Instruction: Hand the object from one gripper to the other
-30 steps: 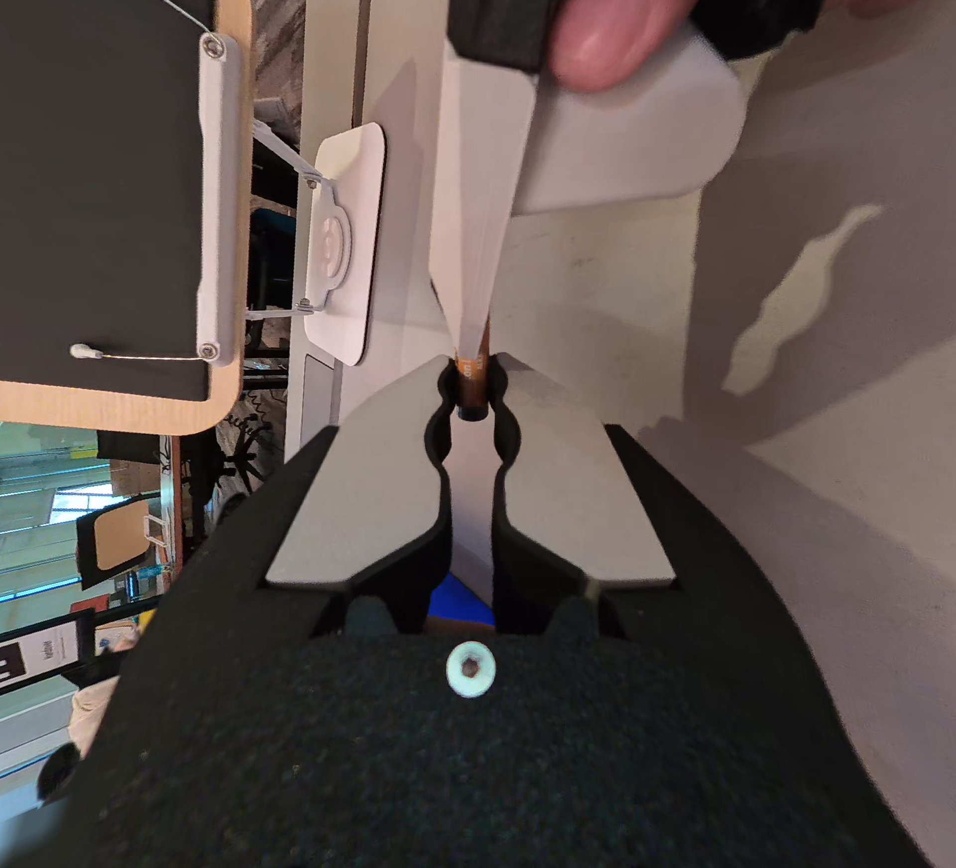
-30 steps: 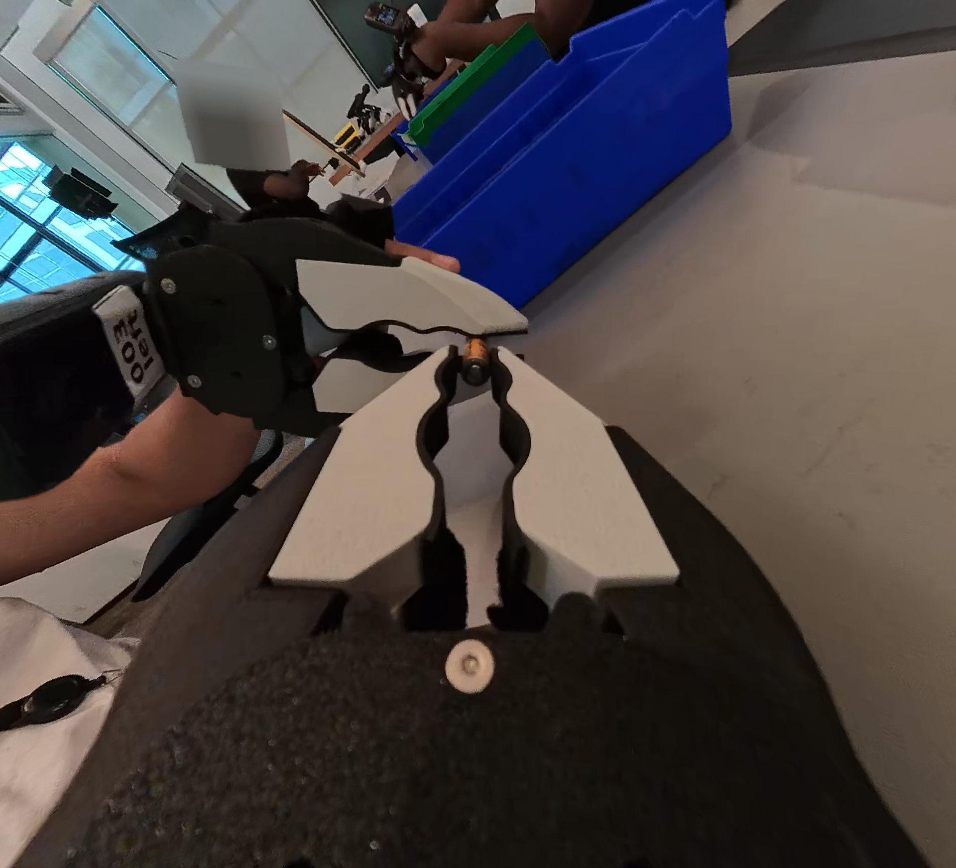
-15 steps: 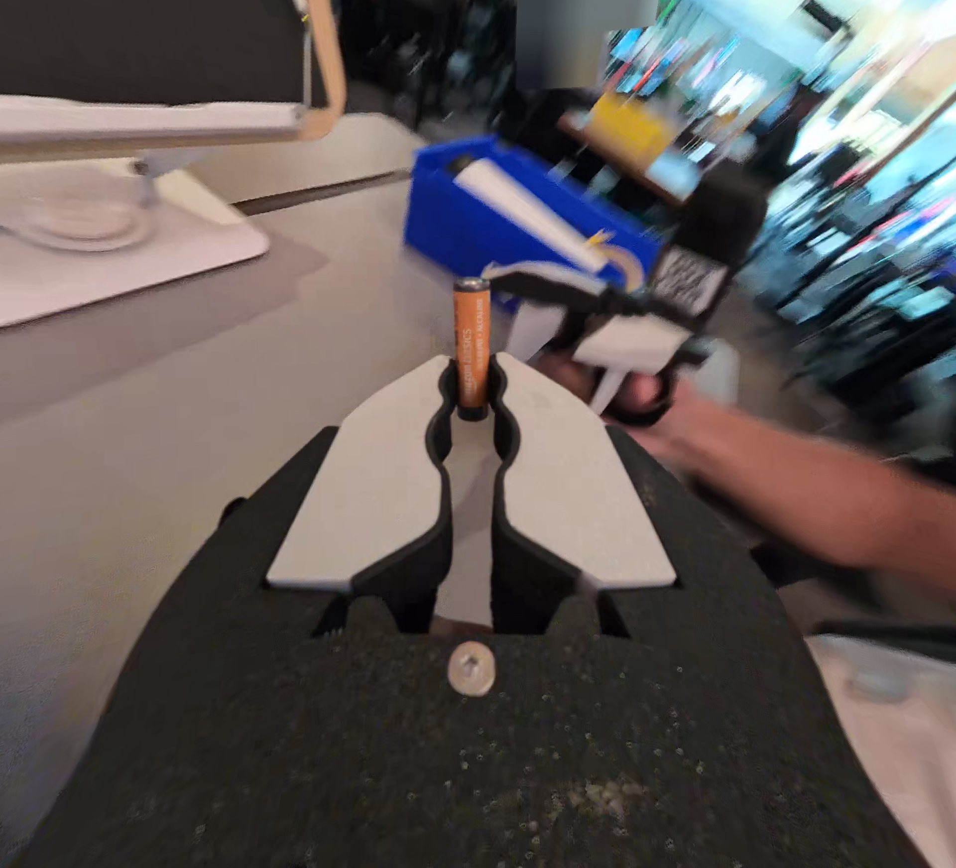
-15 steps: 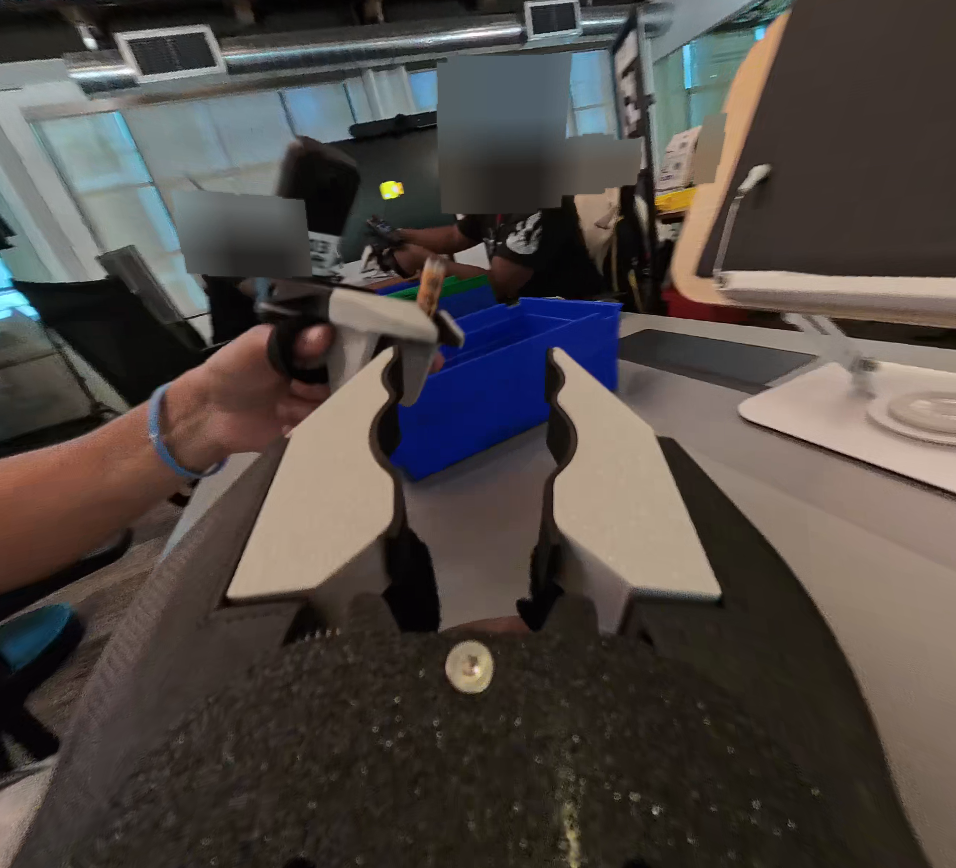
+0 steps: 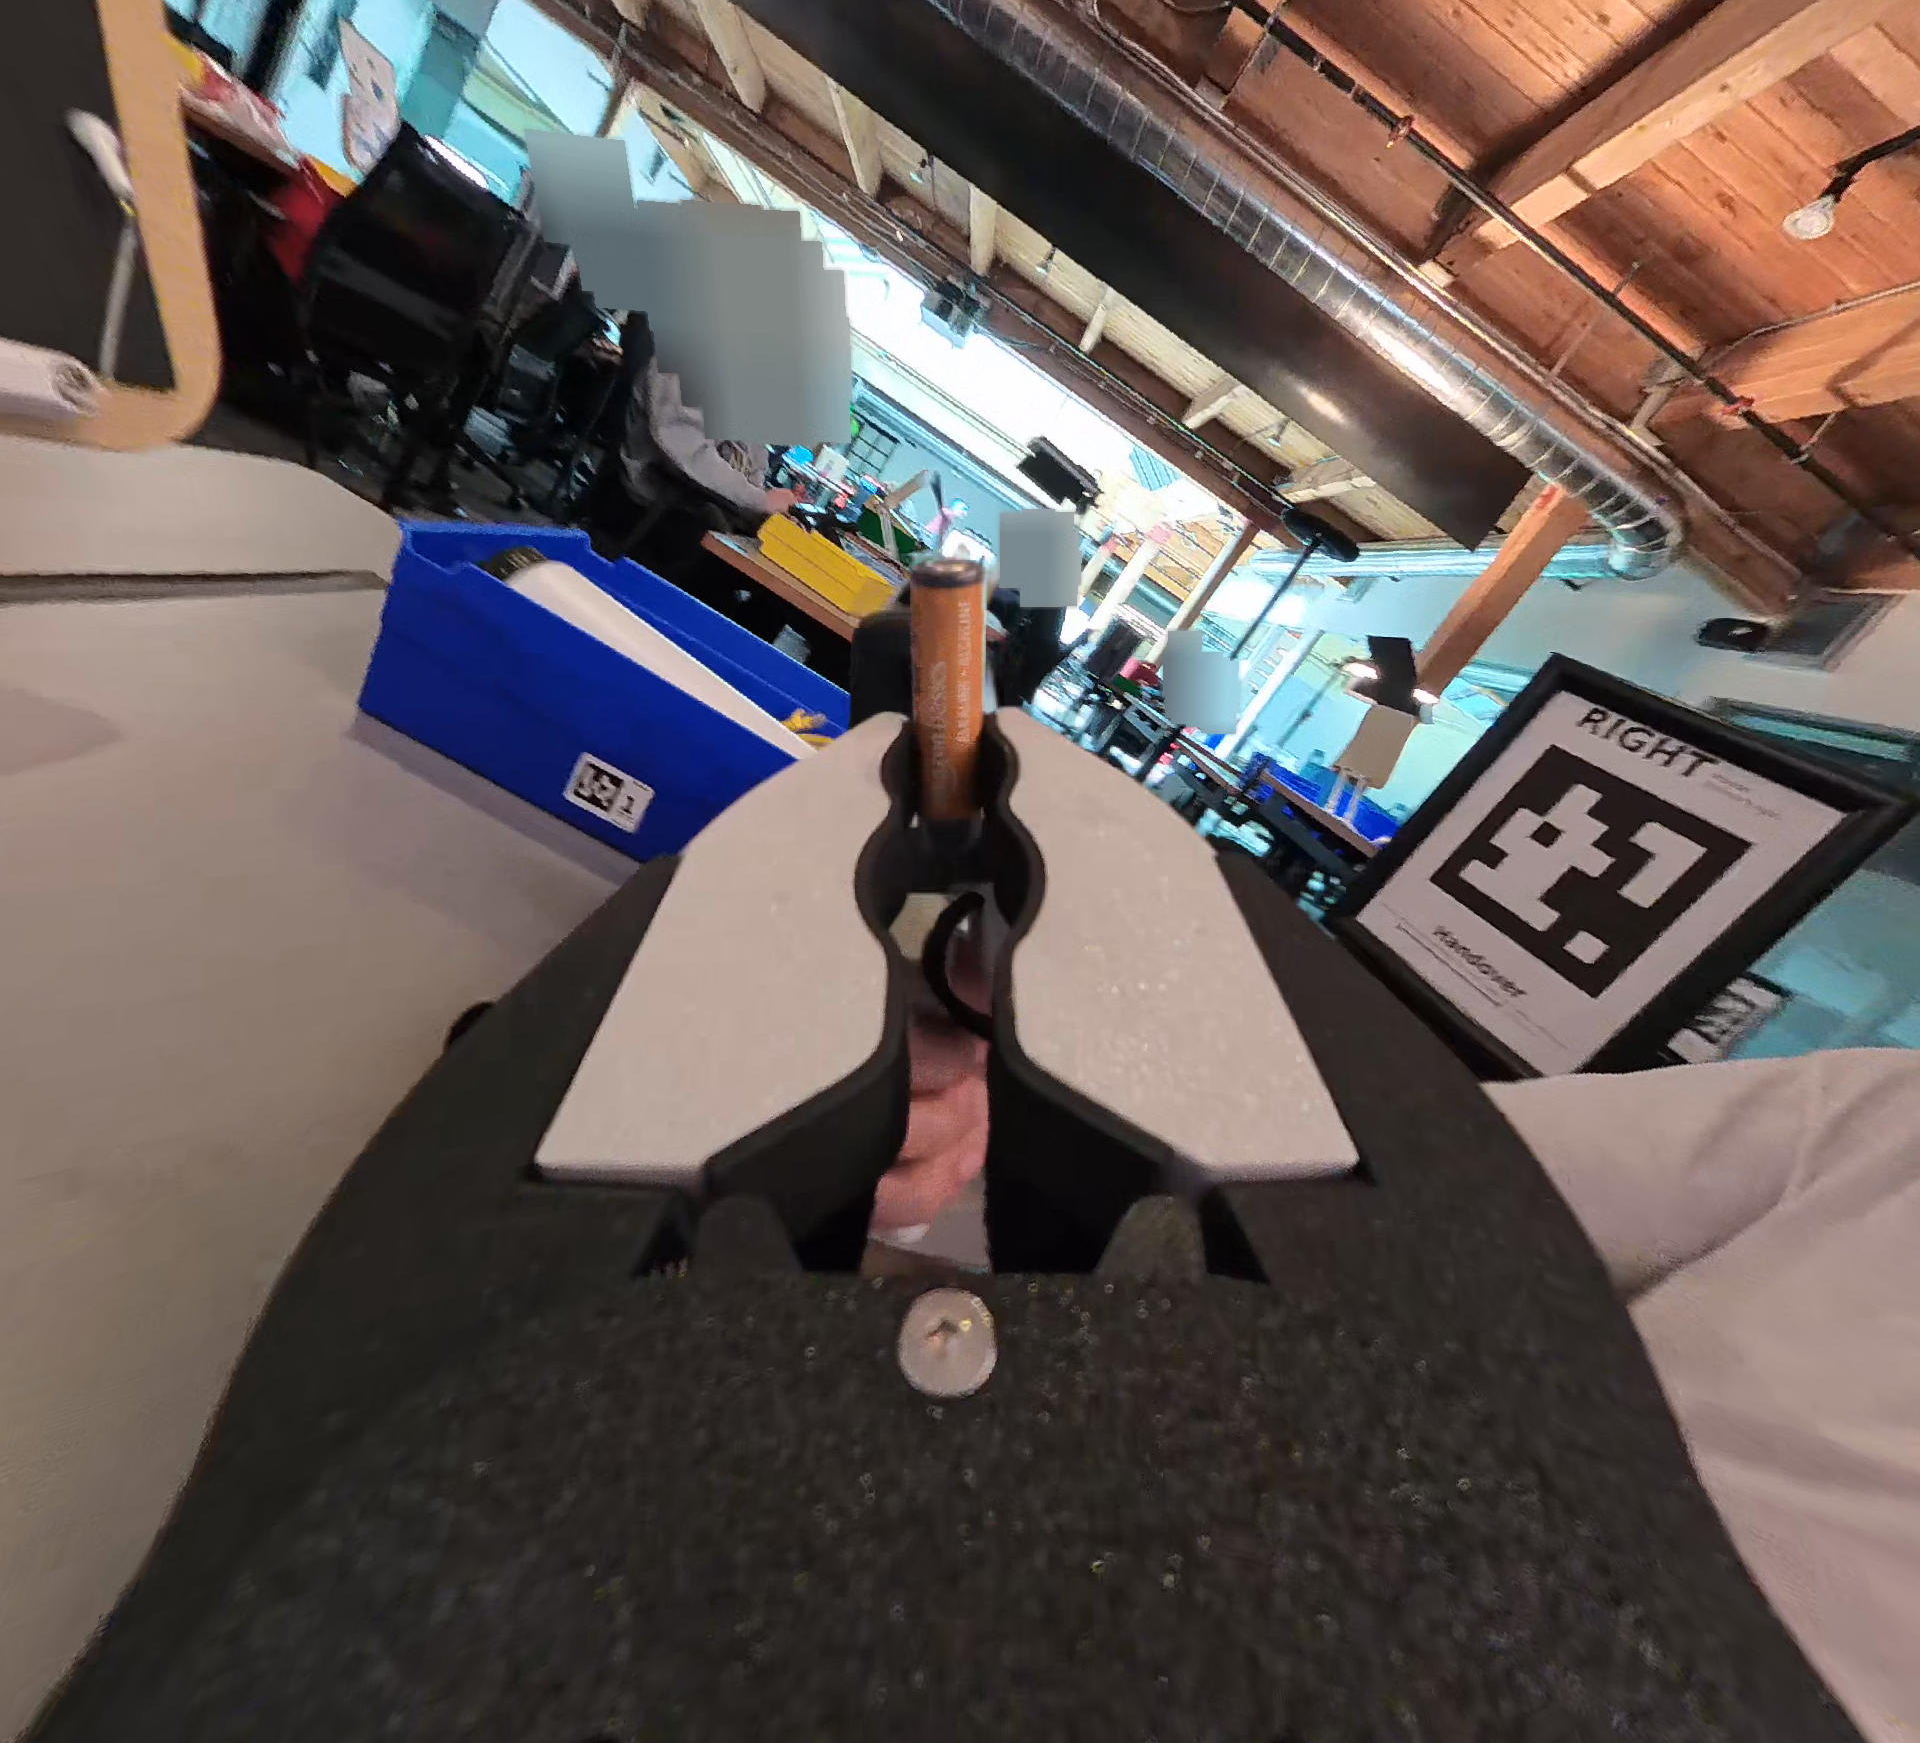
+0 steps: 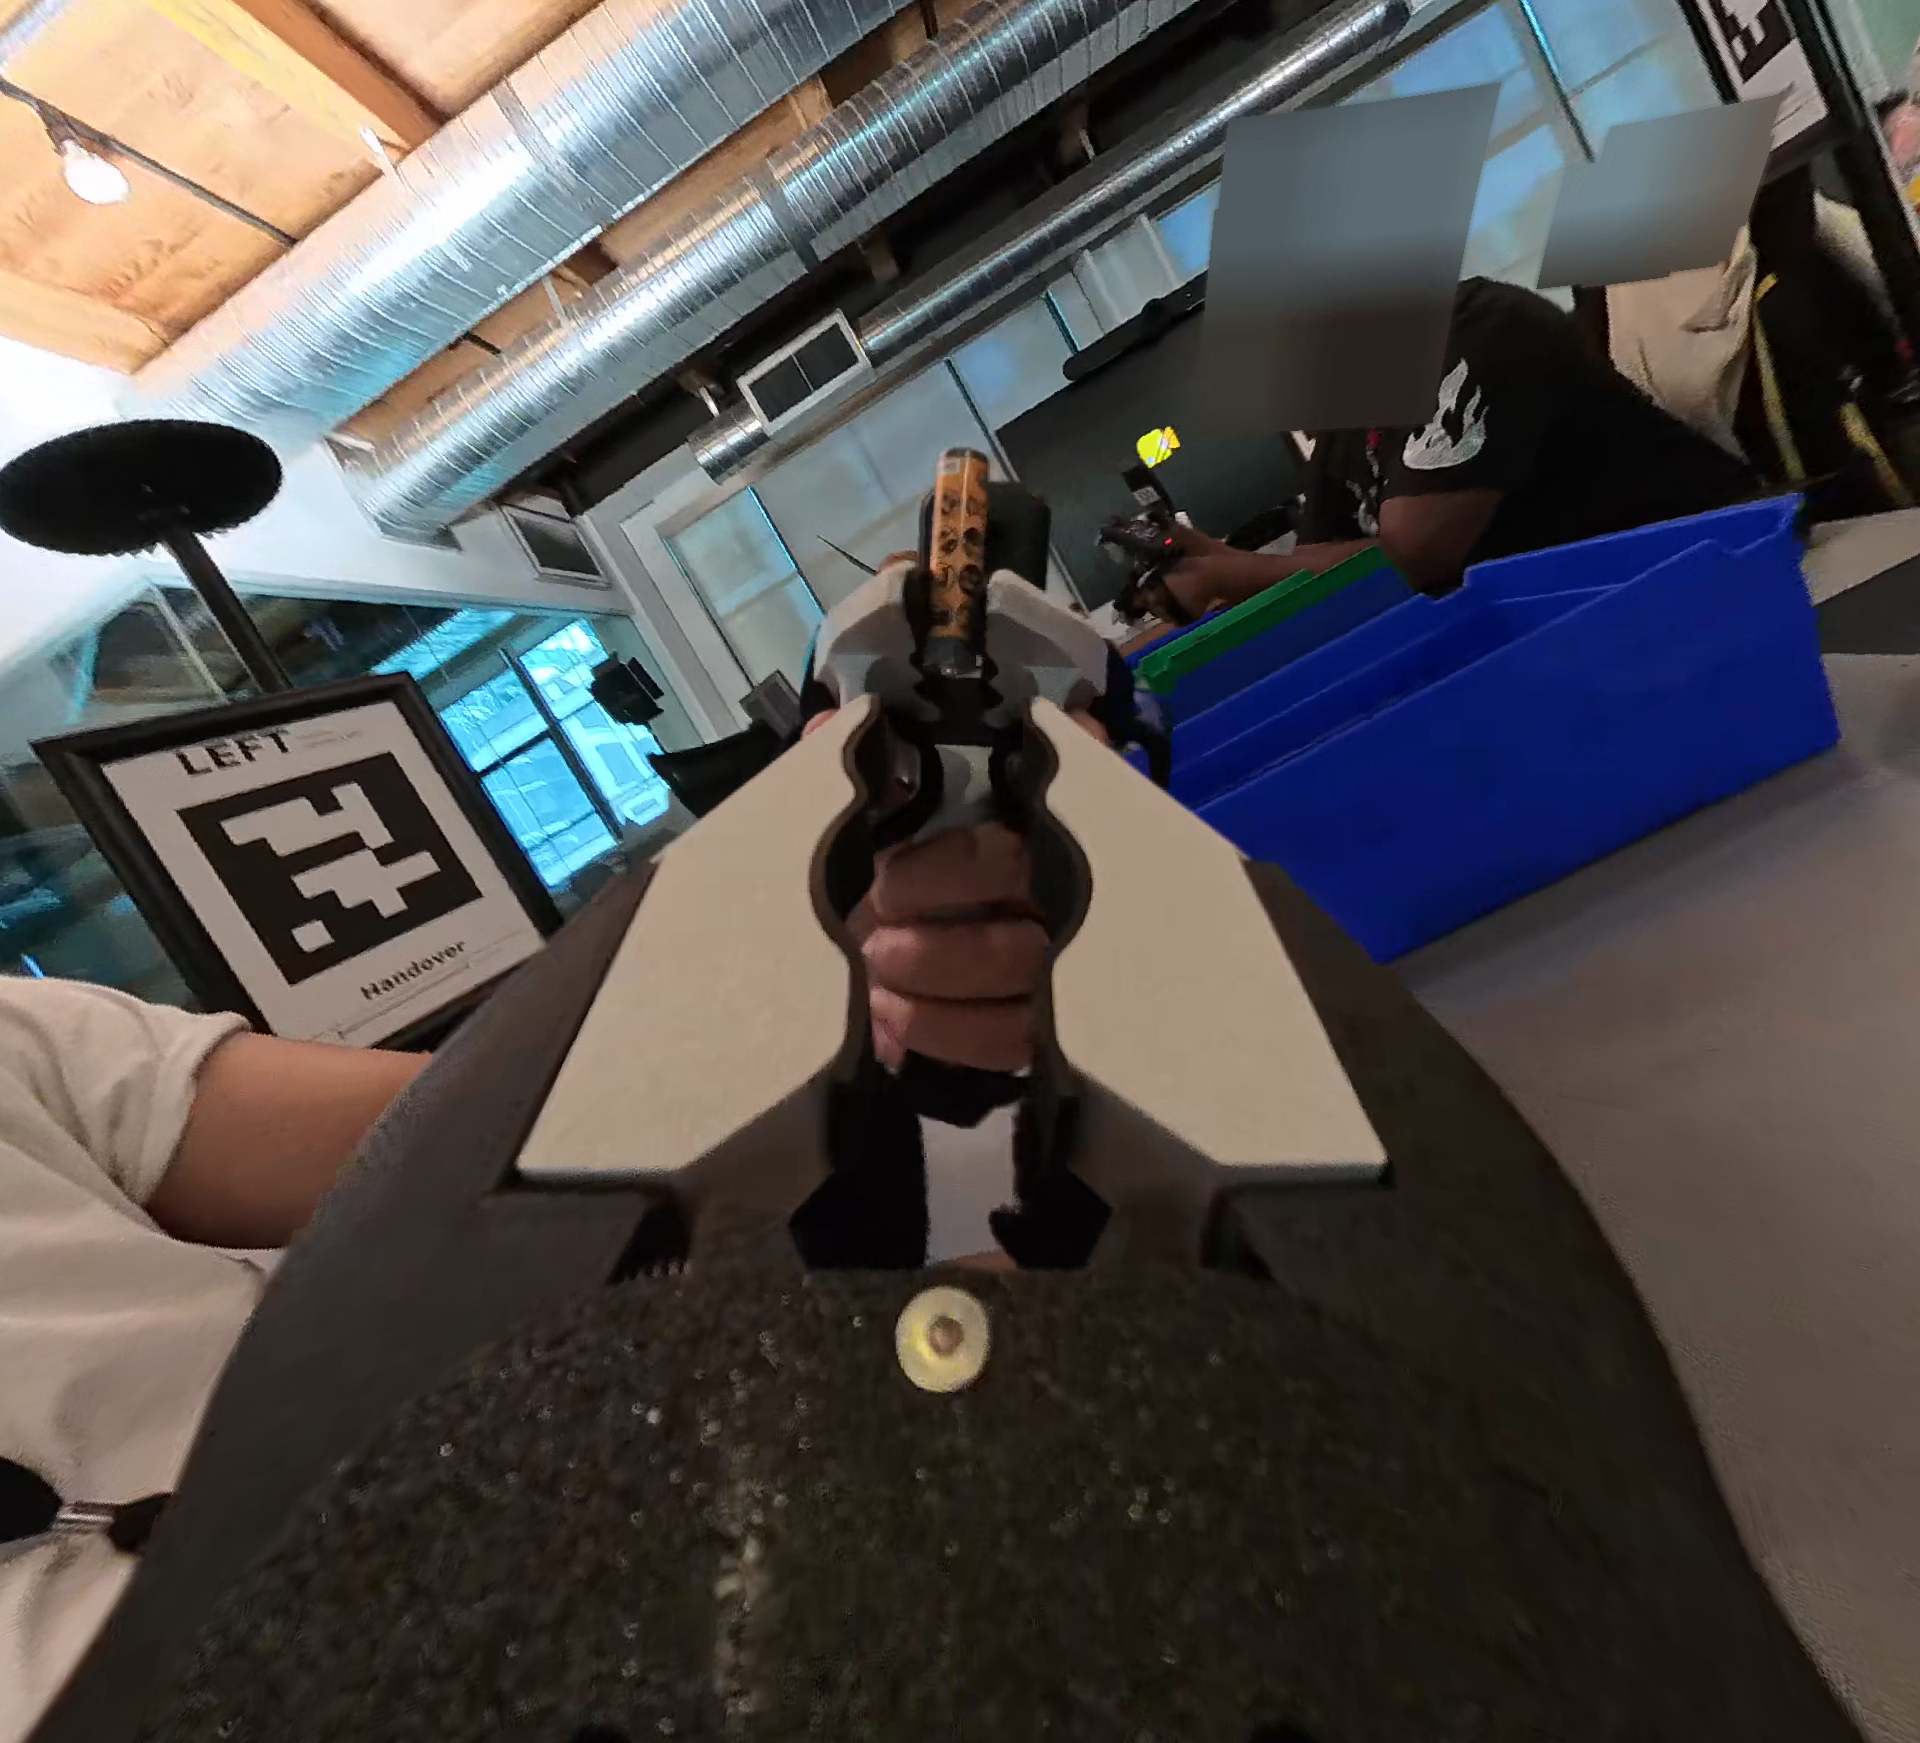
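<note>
The left gripper (image 5: 948, 743) has its fingers clamped on an upright orange battery (image 5: 943, 685), while the right gripper (image 6: 954, 714) faces it, fingers apart and empty, above the grey worktop (image 6: 1662, 1122).

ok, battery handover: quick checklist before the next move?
1. Left tongs shut on battery: ok.
2. Battery upright, top end free above the tips: ok.
3. Right tongs open: ok.
4. Right tongs around battery: not ok, it sits beyond their tips.
5. Grip firmness: cannot tell.
6. Blue bin off to the side of both tongs: ok.
</note>
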Tool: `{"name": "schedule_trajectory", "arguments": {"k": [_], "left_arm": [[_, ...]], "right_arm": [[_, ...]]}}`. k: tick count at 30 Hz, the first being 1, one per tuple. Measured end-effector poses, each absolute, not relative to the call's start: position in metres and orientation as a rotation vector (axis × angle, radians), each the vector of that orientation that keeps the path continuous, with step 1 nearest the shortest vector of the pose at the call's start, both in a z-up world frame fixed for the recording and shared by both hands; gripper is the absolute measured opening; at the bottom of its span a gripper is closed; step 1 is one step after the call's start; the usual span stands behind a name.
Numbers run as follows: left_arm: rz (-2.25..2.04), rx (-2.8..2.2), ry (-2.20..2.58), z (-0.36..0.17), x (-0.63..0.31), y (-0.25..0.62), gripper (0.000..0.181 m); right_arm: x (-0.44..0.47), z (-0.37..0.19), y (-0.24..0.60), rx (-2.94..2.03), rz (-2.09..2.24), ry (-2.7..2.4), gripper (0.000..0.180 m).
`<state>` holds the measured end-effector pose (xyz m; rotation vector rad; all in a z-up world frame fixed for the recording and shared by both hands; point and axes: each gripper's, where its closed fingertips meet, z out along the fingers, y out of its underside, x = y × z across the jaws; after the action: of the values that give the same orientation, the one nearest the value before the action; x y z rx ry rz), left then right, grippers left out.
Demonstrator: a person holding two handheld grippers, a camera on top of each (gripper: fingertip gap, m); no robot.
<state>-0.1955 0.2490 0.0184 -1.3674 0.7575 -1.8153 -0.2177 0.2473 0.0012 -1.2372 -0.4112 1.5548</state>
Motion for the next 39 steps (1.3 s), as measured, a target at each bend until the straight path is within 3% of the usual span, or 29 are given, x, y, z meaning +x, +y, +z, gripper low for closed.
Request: {"name": "schedule_trajectory", "arguments": {"k": [18, 24, 28, 34, 39], "left_arm": [[-1.809, -1.391, 0.713, 0.008, -0.184, 0.248, 0.010], [-1.720, -1.458, 0.750, 0.008, -0.192, 0.260, 0.033], [-1.505, -1.535, 0.883, 0.006, -0.210, 0.274, 0.049], [-1.137, -1.717, 1.507, -0.048, -0.235, 0.241, 0.045], [-1.126, -1.704, 1.635, -0.061, -0.230, 0.224, 0.037]], "right_arm": [[-0.215, -0.003, 0.250, -1.261, 1.621, -0.383, 0.009], [-0.207, -0.001, 0.252, -1.255, 1.612, -0.371, 0.009], [-0.199, -0.008, 0.256, -1.314, 1.581, -0.412, 0.009], [-0.206, -0.046, 0.238, -1.563, 1.373, -0.817, 0.010], [-0.217, -0.064, 0.219, -1.636, 1.376, -0.986, 0.010]]}}
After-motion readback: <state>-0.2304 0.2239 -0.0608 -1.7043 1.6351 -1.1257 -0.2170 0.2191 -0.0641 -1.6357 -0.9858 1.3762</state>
